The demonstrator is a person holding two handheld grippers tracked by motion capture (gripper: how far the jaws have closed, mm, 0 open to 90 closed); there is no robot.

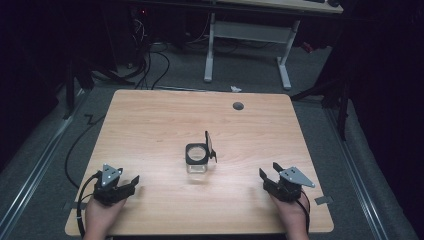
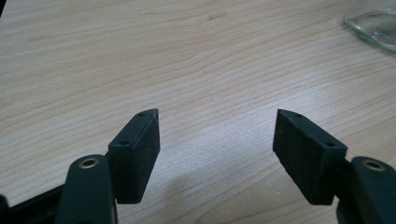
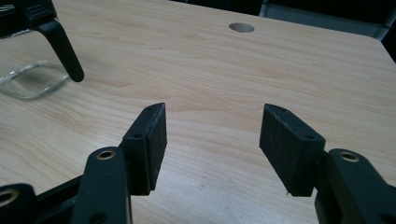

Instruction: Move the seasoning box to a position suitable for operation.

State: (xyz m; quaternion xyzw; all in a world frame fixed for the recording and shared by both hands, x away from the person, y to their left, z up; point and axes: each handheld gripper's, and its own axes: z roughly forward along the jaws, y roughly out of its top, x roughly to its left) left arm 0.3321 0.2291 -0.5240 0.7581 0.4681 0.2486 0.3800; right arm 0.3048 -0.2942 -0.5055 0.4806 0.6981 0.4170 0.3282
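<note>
Glass jar (image 1: 198, 161): seen at the middle of the tabletop (image 1: 150, 125), black lid flipped up.
Left gripper (image 1: 131, 182): held wide, nothing between, near front-left corner.
Right gripper (image 1: 268, 171): held partly apart, nothing between, near front-right corner.

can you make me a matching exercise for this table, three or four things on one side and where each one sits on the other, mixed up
Things:
1. glass jar
2. left claw
3. right claw
4. round hole

Places in the high view:
a. near edge of the table, right side
b. far part of the table, right of middle
c. middle of the table, black lid flipped open
d. near edge of the table, left side

Pairs: 1-c, 2-d, 3-a, 4-b
</note>
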